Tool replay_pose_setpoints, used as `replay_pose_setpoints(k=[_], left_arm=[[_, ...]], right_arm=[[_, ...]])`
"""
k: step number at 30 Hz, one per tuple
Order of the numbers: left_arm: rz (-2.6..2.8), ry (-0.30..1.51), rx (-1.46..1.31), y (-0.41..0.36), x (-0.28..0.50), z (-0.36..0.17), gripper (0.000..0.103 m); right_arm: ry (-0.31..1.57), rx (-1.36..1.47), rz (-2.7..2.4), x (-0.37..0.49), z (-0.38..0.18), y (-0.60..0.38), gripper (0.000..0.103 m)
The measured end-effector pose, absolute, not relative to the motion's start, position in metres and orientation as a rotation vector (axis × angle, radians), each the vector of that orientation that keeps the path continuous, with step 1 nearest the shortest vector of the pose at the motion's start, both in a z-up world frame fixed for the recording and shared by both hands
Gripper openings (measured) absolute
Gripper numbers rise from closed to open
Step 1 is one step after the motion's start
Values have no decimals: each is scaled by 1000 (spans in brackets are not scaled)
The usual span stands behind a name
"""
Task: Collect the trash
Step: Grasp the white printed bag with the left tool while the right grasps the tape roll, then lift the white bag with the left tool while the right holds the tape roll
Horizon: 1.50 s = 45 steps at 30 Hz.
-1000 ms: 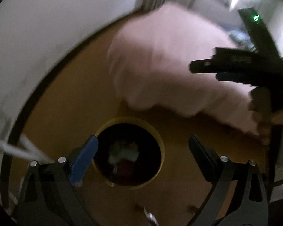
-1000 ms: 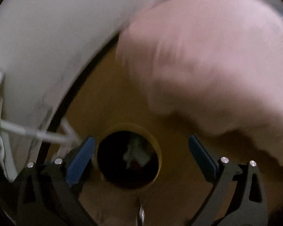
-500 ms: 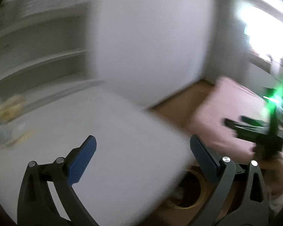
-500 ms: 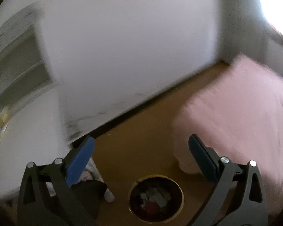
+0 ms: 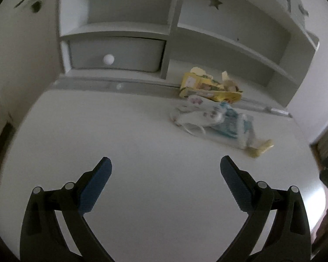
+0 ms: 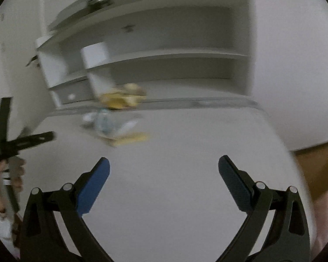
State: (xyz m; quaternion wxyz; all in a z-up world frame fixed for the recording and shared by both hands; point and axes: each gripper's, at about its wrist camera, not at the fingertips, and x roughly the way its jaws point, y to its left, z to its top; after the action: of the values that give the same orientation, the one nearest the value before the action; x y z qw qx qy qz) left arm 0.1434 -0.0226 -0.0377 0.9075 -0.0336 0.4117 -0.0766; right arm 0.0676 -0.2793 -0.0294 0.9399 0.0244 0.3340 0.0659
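Note:
Trash lies at the back of a white desk (image 5: 120,135): a crumpled yellow carton (image 5: 207,87), a white printed wrapper (image 5: 199,114), a blue-and-clear plastic wrapper (image 5: 231,124) and a small yellow scrap (image 5: 261,148). My left gripper (image 5: 165,170) is open above the desk's near part, well short of the trash, with nothing between its fingers. In the right wrist view the same pile is blurred: the yellow carton (image 6: 122,98), the clear wrapper (image 6: 109,124) and the yellow scrap (image 6: 131,138). My right gripper (image 6: 164,170) is open and empty over the desk (image 6: 185,144).
A white shelf unit (image 5: 207,35) with a knobbed drawer (image 5: 116,54) stands at the desk's back. The other gripper tool and a hand (image 6: 13,166) holding it show at the left of the right wrist view. Brown floor (image 6: 317,166) lies beyond the desk's right edge.
Both grippers have swung up from the round bin on the floor to the white desk. The bin and pink fabric have left view; the trash pile has come into view.

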Motion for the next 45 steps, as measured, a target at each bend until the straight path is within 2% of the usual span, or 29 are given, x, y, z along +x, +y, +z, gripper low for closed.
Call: replay_pose_setpoints(k=[8, 11, 17, 23, 24, 25, 28, 29, 31, 32, 35, 40, 45], left_arm=[[-287, 882, 98, -32, 180, -42, 96], [-342, 894, 133, -46, 199, -46, 96], [-408, 931, 190, -59, 228, -58, 95], [-486, 905, 306, -79, 234, -62, 93], [-501, 904, 319, -81, 235, -63, 90], [-517, 910, 306, -81, 236, -63, 75], [-554, 932, 233, -76, 238, -60, 48], [-559, 932, 218, -73, 237, -57, 44], [-555, 921, 192, -68, 232, -50, 30], [-555, 917, 181, -65, 229, -47, 27], [-534, 897, 155, -55, 219, -35, 27], [-515, 897, 125, -43, 201, -27, 16], [-500, 892, 113, -40, 188, -19, 13]], right_arm=[[777, -13, 397, 143, -36, -203, 96], [814, -22, 429, 174, -42, -186, 88], [873, -48, 431, 208, -58, -187, 86], [947, -52, 491, 220, -72, -184, 57], [957, -45, 496, 221, -75, -184, 46], [960, -40, 491, 220, -76, -184, 38], [953, -27, 484, 215, -73, -188, 38], [945, -28, 481, 213, -71, -188, 38], [926, -32, 467, 208, -64, -191, 38], [915, -32, 456, 205, -60, -193, 38], [886, -20, 421, 198, -47, -203, 38], [856, 8, 373, 181, -35, -221, 38], [858, 24, 342, 158, -35, -238, 38]])
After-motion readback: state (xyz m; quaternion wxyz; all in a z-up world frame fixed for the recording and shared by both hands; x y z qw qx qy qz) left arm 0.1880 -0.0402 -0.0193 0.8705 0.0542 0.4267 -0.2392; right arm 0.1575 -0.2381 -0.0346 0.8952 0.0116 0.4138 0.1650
